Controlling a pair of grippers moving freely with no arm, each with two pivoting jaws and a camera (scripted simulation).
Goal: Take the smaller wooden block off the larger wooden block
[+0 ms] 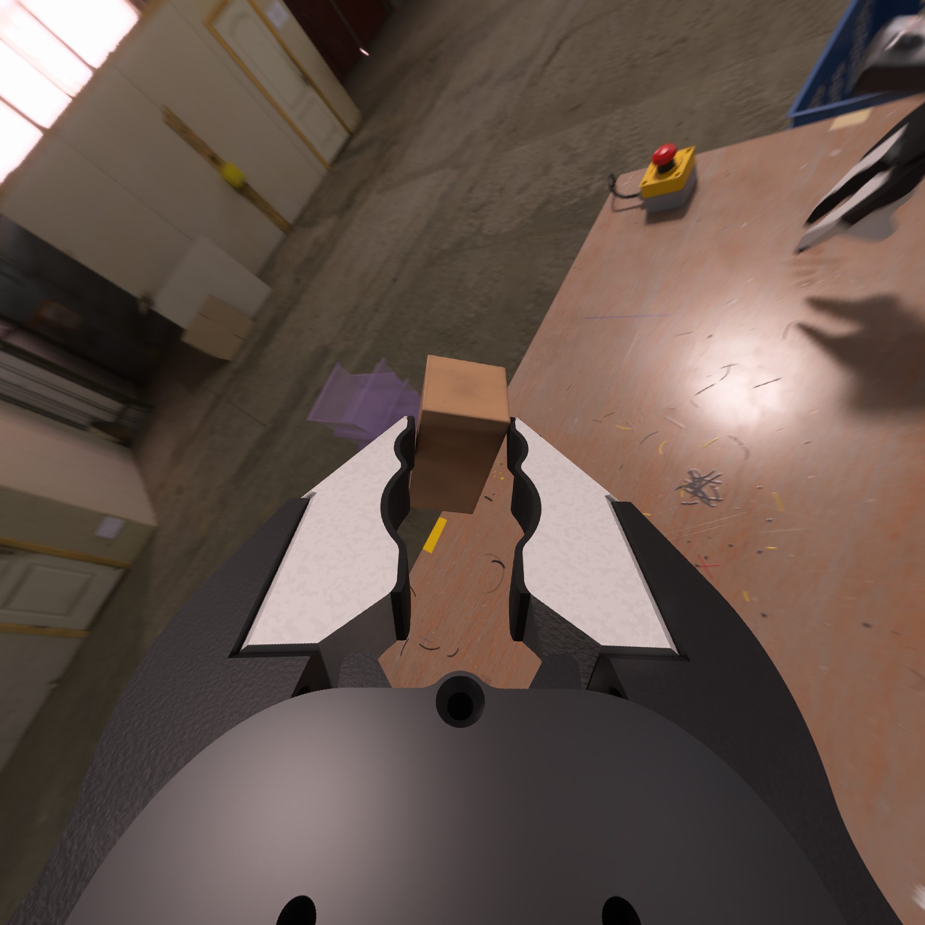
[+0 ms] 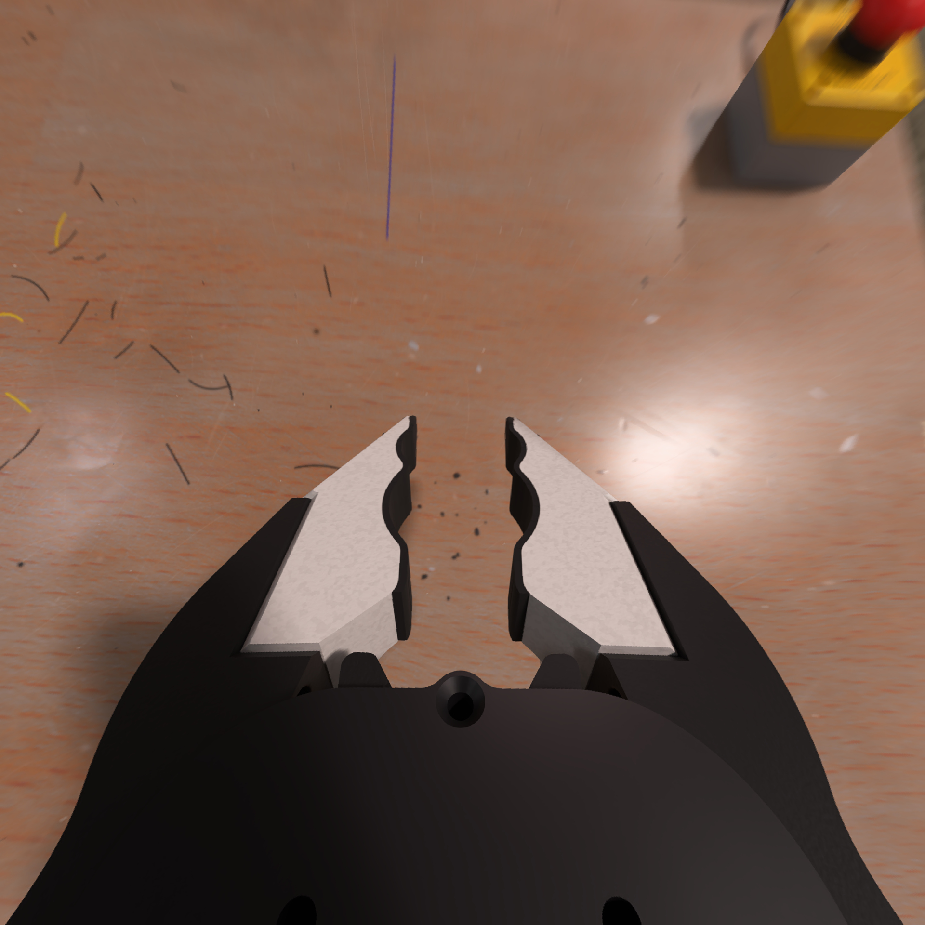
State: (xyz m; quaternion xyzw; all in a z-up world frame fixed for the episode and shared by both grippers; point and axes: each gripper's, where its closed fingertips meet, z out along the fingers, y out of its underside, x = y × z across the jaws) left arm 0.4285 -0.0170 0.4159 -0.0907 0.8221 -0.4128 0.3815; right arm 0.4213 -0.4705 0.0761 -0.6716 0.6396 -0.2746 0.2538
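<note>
A brown wooden block (image 1: 463,425) is pinched between the fingertips of my left gripper (image 1: 460,430). It hangs in the air over the near-left edge of the wooden table (image 1: 701,450), touching nothing else. No second block shows in either view, so I cannot tell whether this is the smaller or the larger one. My right gripper (image 2: 460,430) is open and empty, pointing down at the bare table top (image 2: 450,250). It also shows in the left wrist view (image 1: 806,234) at the far right, above the table.
A yellow box with a red push button (image 1: 668,172) stands at the table's far corner; it also shows in the right wrist view (image 2: 841,85). A blue crate (image 1: 831,65) is behind the table. A purple object (image 1: 360,400) and a cardboard box (image 1: 217,328) lie on the floor.
</note>
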